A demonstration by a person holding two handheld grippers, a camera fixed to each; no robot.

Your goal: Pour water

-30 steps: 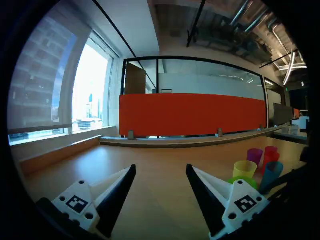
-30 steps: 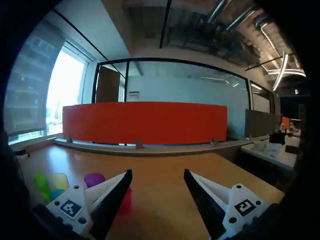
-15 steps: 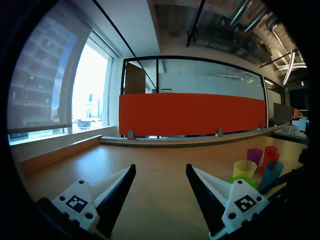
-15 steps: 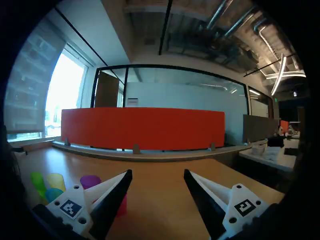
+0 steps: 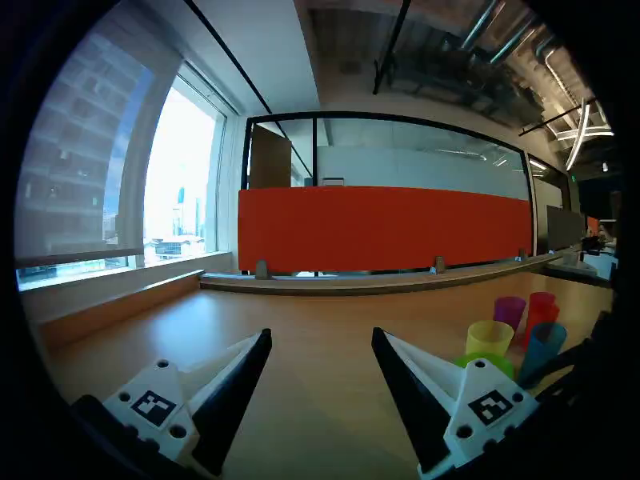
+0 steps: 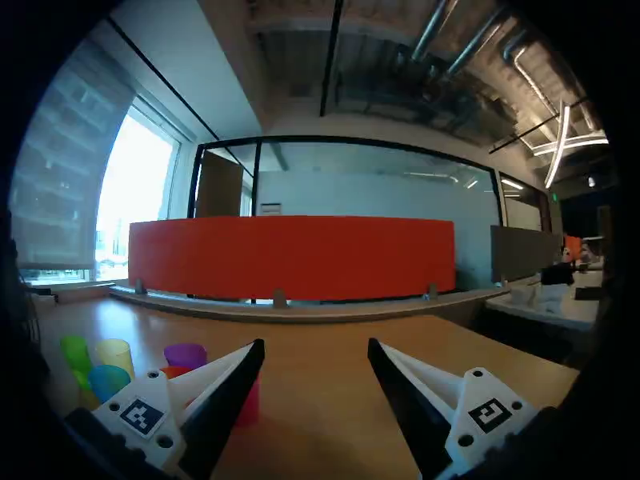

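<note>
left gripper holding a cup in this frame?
No: the left gripper is open with bare table between its fingers, and the coloured cups stand untouched off to its right.

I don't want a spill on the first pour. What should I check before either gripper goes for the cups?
1. The left gripper is open and empty: ok.
2. The right gripper is open and empty: ok.
3. The yellow plastic cup and the purple plastic cup stand upright on the wooden table: ok.
4. Which cup holds water: cannot tell.
5. Finger room around one cup: probably not ok; the red plastic cup, blue plastic cup and green plastic cup crowd in.
</note>
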